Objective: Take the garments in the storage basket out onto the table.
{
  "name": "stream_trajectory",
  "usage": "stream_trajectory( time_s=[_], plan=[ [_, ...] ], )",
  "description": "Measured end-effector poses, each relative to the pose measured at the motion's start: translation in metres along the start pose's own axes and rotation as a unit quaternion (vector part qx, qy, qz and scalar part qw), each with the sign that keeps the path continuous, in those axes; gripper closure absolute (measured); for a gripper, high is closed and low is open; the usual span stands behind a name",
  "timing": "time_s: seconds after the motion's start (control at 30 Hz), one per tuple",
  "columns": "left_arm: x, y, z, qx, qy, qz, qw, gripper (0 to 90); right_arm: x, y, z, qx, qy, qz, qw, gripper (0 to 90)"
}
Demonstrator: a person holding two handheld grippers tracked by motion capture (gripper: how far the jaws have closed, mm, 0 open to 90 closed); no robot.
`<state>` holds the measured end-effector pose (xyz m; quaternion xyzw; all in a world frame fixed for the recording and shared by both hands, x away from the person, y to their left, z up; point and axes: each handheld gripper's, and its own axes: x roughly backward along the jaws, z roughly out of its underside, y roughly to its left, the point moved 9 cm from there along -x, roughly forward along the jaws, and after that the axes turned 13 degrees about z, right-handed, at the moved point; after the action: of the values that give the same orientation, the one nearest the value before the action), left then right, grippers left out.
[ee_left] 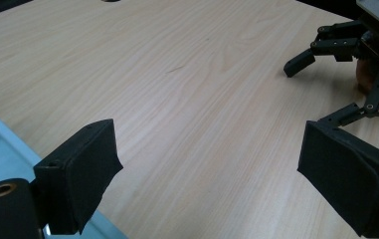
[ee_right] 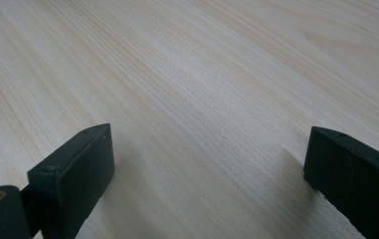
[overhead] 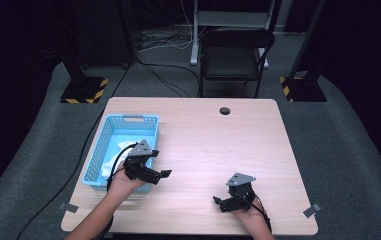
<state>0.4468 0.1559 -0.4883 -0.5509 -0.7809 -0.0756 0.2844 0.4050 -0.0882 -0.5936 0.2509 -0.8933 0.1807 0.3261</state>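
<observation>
Nearest to us, our right gripper (overhead: pixel 223 202) sits low over the pale wooden table (overhead: pixel 213 145), jaws spread wide with nothing between them. In the right gripper view we see bare grain between the two black pads (ee_right: pixel 77 169) and nothing else.

A little further off, our left gripper (overhead: pixel 160 173) hangs at the near right corner of the light-blue slotted plastic basket (overhead: pixel 128 120), also wide open and empty. Its own view looks across the table at the right gripper (ee_left: pixel 326 74) rather than into the basket.

Inside the basket lies crumpled white material (overhead: pixel 110 167), just beside the left hand (overhead: pixel 123 184) and the thing closest to it. We judge that is what we are working with.

The risks: if we dive in at this angle, a jaw could catch the basket's rim and drag or tip the light tub. A soft white bundle may bunch or slip from a shallow pinch. The trailing cable could snag the rim.

What the white material is, we cannot tell: the hand and gripper cover part of it. The far surroundings fall into darkness.
</observation>
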Motion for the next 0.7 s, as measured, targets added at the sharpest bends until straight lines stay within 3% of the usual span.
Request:
stream_trajectory(
  time_s=[0.37, 0.7],
  plan=[
    [0.012, 0.012, 0.0, 0.012, -0.009, -0.018, 0.9997, 8.2, 0.0, 0.0, 0.0, 0.0, 0.0, 0.0, 1.0, 5.1],
    [0.019, 0.028, 0.008, 0.017, 0.008, -0.053, 0.9984, 8.3, 0.0, 0.0, 0.0, 0.0, 0.0, 0.0, 1.0, 5.1]
  ],
)
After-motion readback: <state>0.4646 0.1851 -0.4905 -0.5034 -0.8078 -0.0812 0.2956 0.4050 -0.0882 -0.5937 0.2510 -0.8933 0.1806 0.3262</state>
